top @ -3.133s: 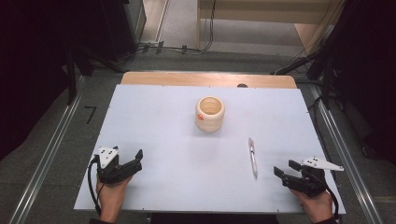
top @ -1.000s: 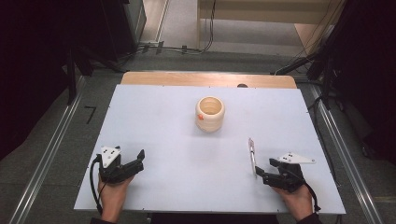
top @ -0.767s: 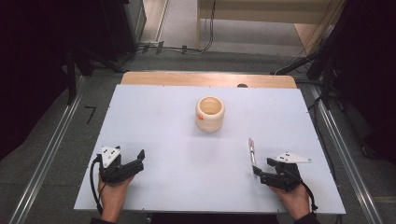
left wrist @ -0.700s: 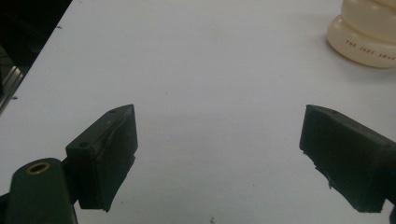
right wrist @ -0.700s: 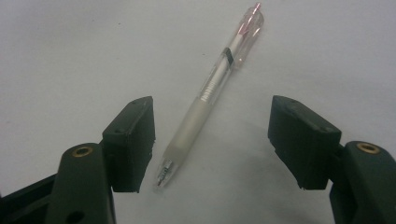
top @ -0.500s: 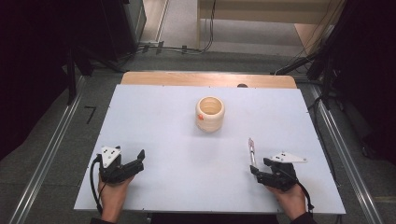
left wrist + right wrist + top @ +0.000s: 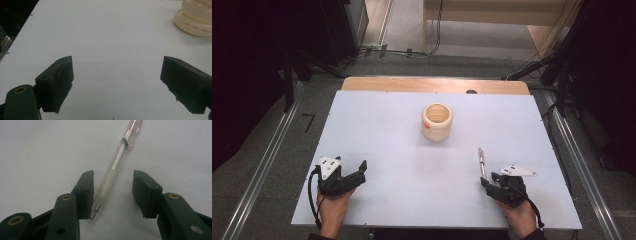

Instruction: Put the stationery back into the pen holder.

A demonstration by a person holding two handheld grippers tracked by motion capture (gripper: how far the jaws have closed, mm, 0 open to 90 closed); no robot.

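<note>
Near the tabletop's (image 7: pixel 377 125) right front corner our pen (image 7: pixel 117 165) lies flat, its tip end between the jaws of our right tongs (image 7: pixel 113 195), which stand spread around it; whether the nearer jaw touches it we cannot tell. Our left tongs (image 7: pixel 117 82) rest spread wide near the front left corner. Mid-tabletop stands a cup (image 7: pixel 437 121).

Small red capitals reading "THE JUDY SWAN", cut off at the frame edge, are printed on the cream ribbed cup (image 7: pixel 197 18).
</note>
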